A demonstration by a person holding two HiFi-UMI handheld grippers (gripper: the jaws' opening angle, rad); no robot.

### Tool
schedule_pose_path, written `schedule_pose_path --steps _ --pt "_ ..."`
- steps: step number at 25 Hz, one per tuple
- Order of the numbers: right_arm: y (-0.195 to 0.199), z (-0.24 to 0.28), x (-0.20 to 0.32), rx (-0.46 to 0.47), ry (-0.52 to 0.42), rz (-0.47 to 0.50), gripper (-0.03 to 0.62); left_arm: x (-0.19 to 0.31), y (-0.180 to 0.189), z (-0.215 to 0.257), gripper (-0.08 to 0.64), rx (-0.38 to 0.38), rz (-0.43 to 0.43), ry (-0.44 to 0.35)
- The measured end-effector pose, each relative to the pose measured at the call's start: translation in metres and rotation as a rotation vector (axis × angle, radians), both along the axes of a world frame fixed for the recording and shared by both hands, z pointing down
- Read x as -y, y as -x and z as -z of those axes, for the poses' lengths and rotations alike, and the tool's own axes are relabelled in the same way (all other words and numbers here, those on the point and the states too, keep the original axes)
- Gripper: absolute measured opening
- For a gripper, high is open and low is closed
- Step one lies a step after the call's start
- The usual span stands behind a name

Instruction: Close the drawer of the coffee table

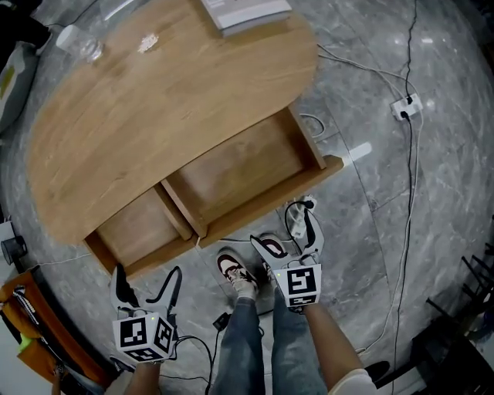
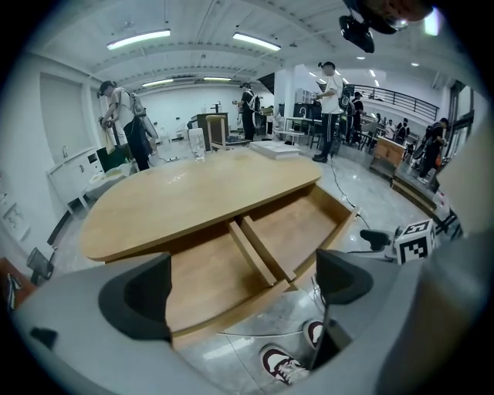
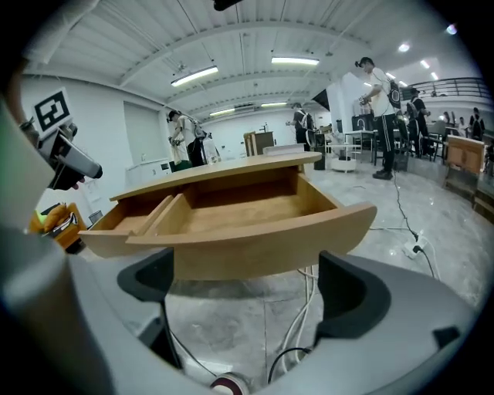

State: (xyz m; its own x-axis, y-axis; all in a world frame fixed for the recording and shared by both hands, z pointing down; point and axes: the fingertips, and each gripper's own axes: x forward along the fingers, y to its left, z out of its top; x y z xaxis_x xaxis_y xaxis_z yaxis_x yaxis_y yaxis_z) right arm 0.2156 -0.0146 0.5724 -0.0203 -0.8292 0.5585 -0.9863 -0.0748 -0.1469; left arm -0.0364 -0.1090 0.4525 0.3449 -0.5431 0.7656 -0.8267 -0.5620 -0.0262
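Looking down, you get only part of the drawer [image 1: 239,166]. It stands pulled out from the coffee table [image 1: 139,108], and its rear runs under the tabletop, so the back wall is hidden. A white box [image 1: 245,11] on the table is cut off by the top edge. Beside it lie a clear bottle-like thing [image 1: 79,42] and a small crumpled white scrap [image 1: 148,42], both too small to name. An orange object [image 1: 38,324] at lower left is only partly in view.

You can count two compartments in the drawer, split by one divider [image 1: 182,208]. Neither seems to hold anything where it shows.

You hold two grippers. Your left gripper [image 1: 147,281] hangs just in front of the drawer's left end. Its jaws are spread wide with nothing between them, only drawer and floor beyond. Your right gripper [image 1: 291,238] sits before the right half of the curved drawer front [image 1: 270,202], near it but apart. Its jaws are likewise released and empty.

White cables [image 1: 298,220] loop on the floor under that front. One power socket [image 1: 407,106] lies well off to the right, on a dark cord.

The left gripper view shows two shoes [image 2: 279,362], one of them partly covered by a jaw. Several people stand far behind; you can't count them surely.
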Motion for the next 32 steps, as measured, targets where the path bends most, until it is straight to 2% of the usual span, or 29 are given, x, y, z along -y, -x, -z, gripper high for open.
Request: schedule_pose_path --steps 4,9,19,32 --pt "-0.001 -0.014 0.005 0.003 0.017 0.008 0.588 0.000 -0.003 -0.008 0.577 0.000 0.003 0.018" --pt "0.006 -0.031 0.015 -0.005 0.038 0.079 0.588 -0.001 -0.005 -0.020 0.577 -0.001 0.024 0.044" --pt "0.010 -0.037 0.033 -0.022 0.015 0.130 0.586 -0.002 -0.007 -0.029 0.577 -0.014 0.024 0.057" --pt "0.009 -0.037 0.038 -0.009 0.048 0.122 0.584 -0.004 0.001 -0.040 0.577 -0.014 0.025 0.093"
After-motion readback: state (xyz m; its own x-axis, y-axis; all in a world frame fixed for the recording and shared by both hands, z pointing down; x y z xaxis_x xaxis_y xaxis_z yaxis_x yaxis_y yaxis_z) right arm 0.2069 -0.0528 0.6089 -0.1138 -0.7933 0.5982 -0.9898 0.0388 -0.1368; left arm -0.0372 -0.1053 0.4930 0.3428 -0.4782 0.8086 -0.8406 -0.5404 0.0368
